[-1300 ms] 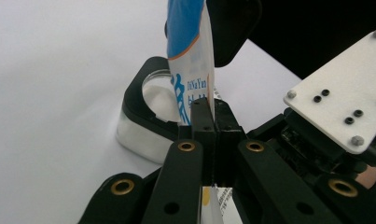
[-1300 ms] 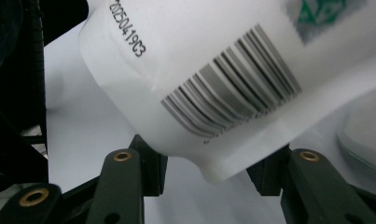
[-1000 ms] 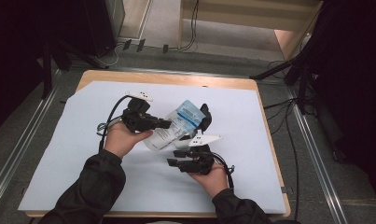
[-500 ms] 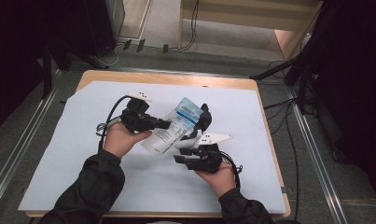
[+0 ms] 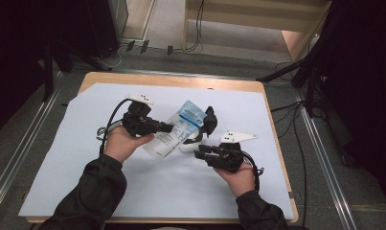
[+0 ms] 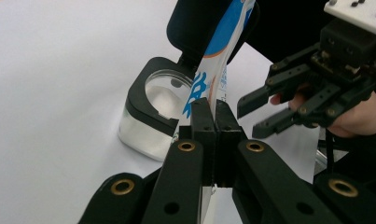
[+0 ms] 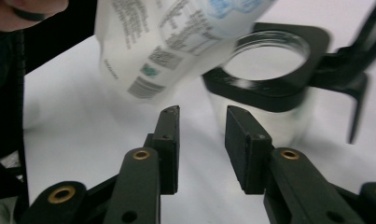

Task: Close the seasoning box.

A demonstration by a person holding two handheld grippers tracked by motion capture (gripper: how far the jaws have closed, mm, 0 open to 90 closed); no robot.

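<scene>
Left gripper (image 5: 167,128) clenches a printed pouch (image 5: 178,128) above an open clear container (image 6: 153,114); right gripper (image 5: 198,152), jaws narrowing, grasps nothing.

One pouch (image 5: 177,128), one clear container (image 6: 150,114) with a black flip lid, two grippers.

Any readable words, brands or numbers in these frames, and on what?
None can be read.
Pouch, held in the left gripper: blue lettering, black small print and a barcode, all too blurred or small.
Clear container: no text seen.
</scene>
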